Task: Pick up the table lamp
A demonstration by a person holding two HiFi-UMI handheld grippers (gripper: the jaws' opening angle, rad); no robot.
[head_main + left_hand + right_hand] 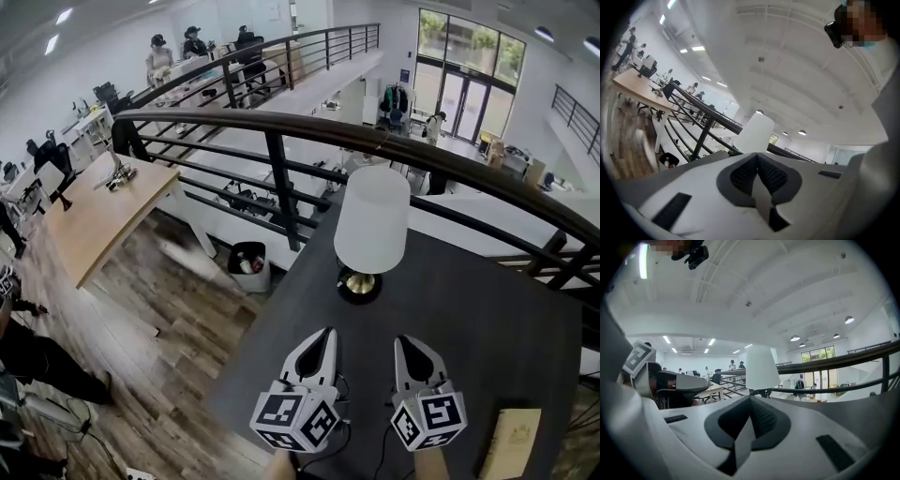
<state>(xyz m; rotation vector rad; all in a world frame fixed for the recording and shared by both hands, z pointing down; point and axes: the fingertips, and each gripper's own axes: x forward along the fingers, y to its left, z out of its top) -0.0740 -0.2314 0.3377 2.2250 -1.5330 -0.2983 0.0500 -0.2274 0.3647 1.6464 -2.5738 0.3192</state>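
The table lamp [371, 223] has a white shade and a dark round base with a brass centre. It stands upright on the dark table [487, 328], near the table's far edge. My left gripper [324, 334] is shut and empty, a short way in front of the lamp's base and left of it. My right gripper [405, 341] is shut and empty too, in front of the base and slightly right. The white shade [755, 133] rises just beyond the left jaws in the left gripper view. In the right gripper view the shade [761, 366] stands straight ahead, apart from the jaws.
A black railing [281, 178] runs just behind the table, over a drop to a lower floor. A tan booklet [511, 441] lies at the table's near right. A wooden desk [98, 216] and a bin [248, 264] stand to the left. People stand at the far desks.
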